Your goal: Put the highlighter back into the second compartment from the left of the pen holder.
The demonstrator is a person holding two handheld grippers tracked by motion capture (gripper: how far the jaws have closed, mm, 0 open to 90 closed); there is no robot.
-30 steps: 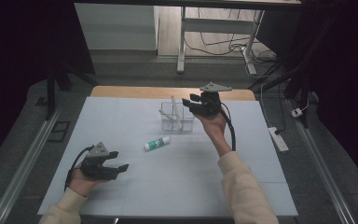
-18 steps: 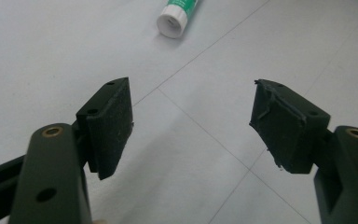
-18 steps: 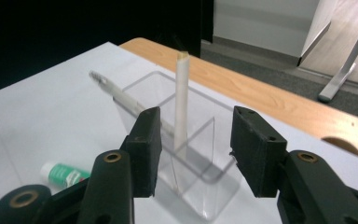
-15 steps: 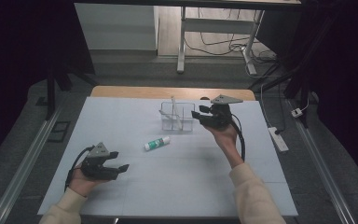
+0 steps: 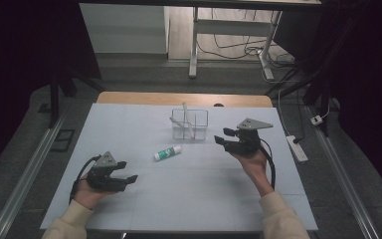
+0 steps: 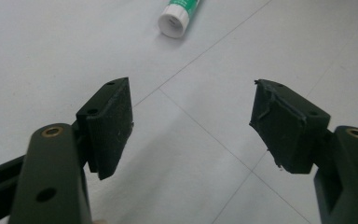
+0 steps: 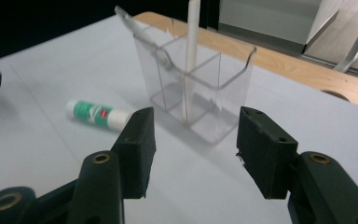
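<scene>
Now the right hand-held gripper (image 5: 227,141) hangs just right of the clear holder (image 5: 189,124), jaws apart and just been opening, nothing between them. A white stick (image 7: 192,35) stands in the holder. Between both hands the glue stick (image 5: 167,153) lies on the bench (image 5: 129,119), well ahead of the left hand-held gripper (image 5: 126,172), whose jaws gape empty.

At frame centre lies a white glue stick (image 5: 167,153) with a green label; above it, a clear plastic holder (image 5: 189,124) with a white stick (image 5: 188,119). Both grippers are black, on a pale grey-white table (image 5: 129,119) with a wooden edge.
</scene>
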